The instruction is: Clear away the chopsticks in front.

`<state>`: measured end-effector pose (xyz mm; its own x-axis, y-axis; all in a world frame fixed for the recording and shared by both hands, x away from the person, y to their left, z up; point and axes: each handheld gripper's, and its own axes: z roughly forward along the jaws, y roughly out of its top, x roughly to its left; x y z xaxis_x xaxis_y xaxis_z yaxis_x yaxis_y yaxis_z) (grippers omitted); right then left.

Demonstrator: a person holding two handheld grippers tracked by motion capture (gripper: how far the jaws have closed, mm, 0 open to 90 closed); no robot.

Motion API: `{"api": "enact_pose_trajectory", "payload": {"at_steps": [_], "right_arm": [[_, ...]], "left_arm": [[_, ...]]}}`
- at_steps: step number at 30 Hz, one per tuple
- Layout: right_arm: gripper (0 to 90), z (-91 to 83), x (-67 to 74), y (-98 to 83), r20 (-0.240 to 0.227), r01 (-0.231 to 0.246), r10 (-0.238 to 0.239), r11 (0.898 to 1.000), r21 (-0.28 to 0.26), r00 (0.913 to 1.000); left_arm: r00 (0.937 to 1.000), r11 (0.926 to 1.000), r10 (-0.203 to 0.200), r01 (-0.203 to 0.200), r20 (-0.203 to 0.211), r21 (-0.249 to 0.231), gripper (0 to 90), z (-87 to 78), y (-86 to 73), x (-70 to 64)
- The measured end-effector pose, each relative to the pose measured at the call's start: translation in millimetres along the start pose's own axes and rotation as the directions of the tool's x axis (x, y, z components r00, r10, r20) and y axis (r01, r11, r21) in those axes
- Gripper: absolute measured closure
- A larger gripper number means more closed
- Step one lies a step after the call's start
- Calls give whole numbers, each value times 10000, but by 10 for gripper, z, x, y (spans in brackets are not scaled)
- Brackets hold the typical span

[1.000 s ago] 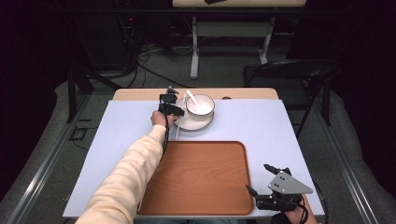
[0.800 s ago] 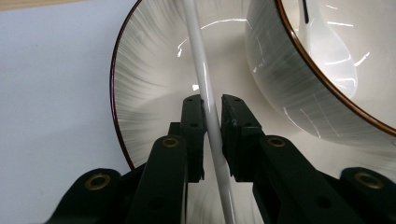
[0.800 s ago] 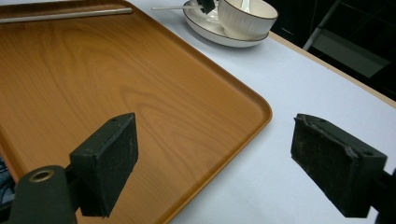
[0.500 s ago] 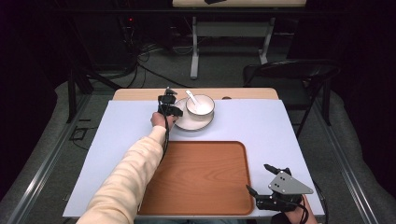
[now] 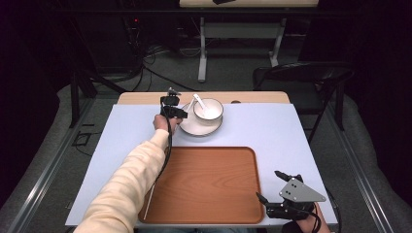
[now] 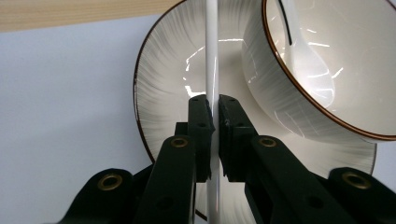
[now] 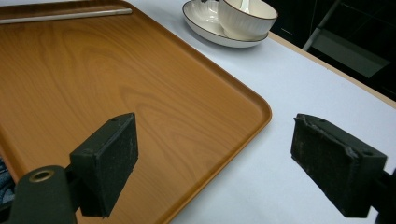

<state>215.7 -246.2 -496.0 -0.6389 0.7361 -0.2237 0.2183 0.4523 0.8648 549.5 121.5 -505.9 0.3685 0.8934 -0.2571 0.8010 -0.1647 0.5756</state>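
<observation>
In the high view, the left claw (image 5: 171, 108) is sitting at the far side of the counter (image 5: 272, 131), touching the nine o'clock rim of a white plate (image 5: 192, 128). A white bowl (image 5: 209, 109) is resting on that plate, toward its one o'clock side, and a white spoon (image 5: 198, 101) is lying in the bowl with its handle pointing to about eleven o'clock. In the left gripper view, the left claw (image 6: 213, 116) is pinching a thin white stick (image 6: 211, 51) between its jaws; the stick is running straight up toward twelve o'clock across the plate (image 6: 163, 84), just beside the bowl (image 6: 280, 102), which is tilting on the plate. The spoon (image 6: 303, 60) is lying inside it.

A wooden tray (image 5: 204, 182) is lying on the near half of the counter, at six o'clock from the plate and apart from it. The right claw (image 5: 272, 187) is hovering at the tray's four o'clock corner. In the right gripper view, the right claw (image 7: 215, 163) is standing wide apart, holding nothing, over the tray's edge (image 7: 252, 121). A pale thin stick (image 7: 65, 17) is lying along the tray's far rim there, and the plate (image 7: 205, 25) and bowl (image 7: 245, 18) are sitting well beyond, at twelve o'clock.
</observation>
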Motion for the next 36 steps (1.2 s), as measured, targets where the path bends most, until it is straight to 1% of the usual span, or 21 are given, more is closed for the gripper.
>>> {"api": "enact_pose_trajectory", "payload": {"at_steps": [2, 5, 6, 7, 8, 9, 10, 11, 12, 15, 18, 19, 20, 22, 26, 27, 28, 29, 30, 35, 36], "right_arm": [[143, -1, 0, 0, 9, -7, 7, 10000, -2, 10000], [143, 1, 0, 0, 7, 3, -3, 10000, 5, 10000], [143, 1, 0, 0, 7, 3, -3, 10000, 5, 10000], [144, 0, 1, 0, 11, 4, -4, 10000, 2, 10000], [144, -2, 1, 0, 10, -3, 3, 10000, -4, 10000], [144, -1, 1, 0, 14, -17, 17, 10000, -11, 10000], [143, 1, 0, 1, 1, -7, 7, 10000, -2, 10000], [144, 3, 1, 1, 11, 1, -1, 10000, 7, 10000], [144, 3, 3, 2, 6, 2, -2, 10000, 6, 10000], [144, 0, 1, 1, -11, -5, 5, 10000, -21, 10000], [143, -1, 0, 0, -37, 11, -11, 10000, -50, 10000], [143, -4, 0, -1, -43, 4, -5, 9999, -112, 10000], [143, -4, 0, -1, -43, 4, -5, 9999, -112, 10000], [144, -10, -8, -8, 20, -21, 22, 9995, -311, 10000], [143, -16, -16, -15, 102, -65, 71, 9987, -501, 9999], [143, -18, -19, -16, 111, -101, 107, 9986, -518, 9999], [143, -18, -19, -16, 111, -101, 107, 9986, -518, 9999], [143, -13, -19, -15, 84, -89, 94, 9987, -493, 9999], [143, -13, -19, -15, 84, -89, 94, 9987, -493, 9999], [143, -12, -13, -9, 41, -51, 53, 9987, -512, 10000], [143, -10, -11, -7, 36, -43, 45, 9987, -512, 10000]], "left_arm": [[10000, 9999, -1, 1, -13, -104, 844, -59, 4, 17], [9999, 9995, -95, 98, 92, -294, 844, -164, -13, 49], [9999, 9995, -95, 98, 92, -294, 843, -164, -13, 49], [9998, 9994, -97, 102, 152, -343, 843, -205, -25, 58], [9998, 9991, -83, 89, 155, -422, 843, -241, -42, 63], [9996, 9986, -106, 119, 256, -511, 844, -322, -78, 85], [9996, 9986, -106, 119, 256, -511, 843, -322, -78, 85], [9996, 9982, -98, 114, 277, -589, 844, -408, -112, 101], [9996, 9982, -98, 114, 277, -589, 843, -408, -112, 101], [9991, 9973, -160, 187, 390, -712, 843, -530, -162, 124], [9989, 9966, -73, 110, 455, -816, 844, -642, -219, 129], [9985, 9959, -70, 117, 535, -893, 843, -713, -257, 124], [9985, 9959, -70, 117, 535, -893, 843, -713, -257, 124], [9979, 9951, 14, 51, 652, -989, 843, -809, -321, 106], [9971, 9943, 41, 40, 763, -1061, 844, -890, -400, 80], [9968, 9930, 65, 30, 799, -1180, 844, -948, -460, 60], [9968, 9930, 65, 30, 799, -1180, 844, -948, -460, 60], [9964, 9922, 78, 28, 842, -1250, 843, -1009, -526, 33], [9964, 9922, 78, 28, 842, -1250, 843, -1009, -526, 33], [9957, 9894, 135, 0, 919, -1450, 843, -1143, -723, -34], [9949, 9896, 116, 29, 1004, -1437, 843, -1166, -766, -44]]}}
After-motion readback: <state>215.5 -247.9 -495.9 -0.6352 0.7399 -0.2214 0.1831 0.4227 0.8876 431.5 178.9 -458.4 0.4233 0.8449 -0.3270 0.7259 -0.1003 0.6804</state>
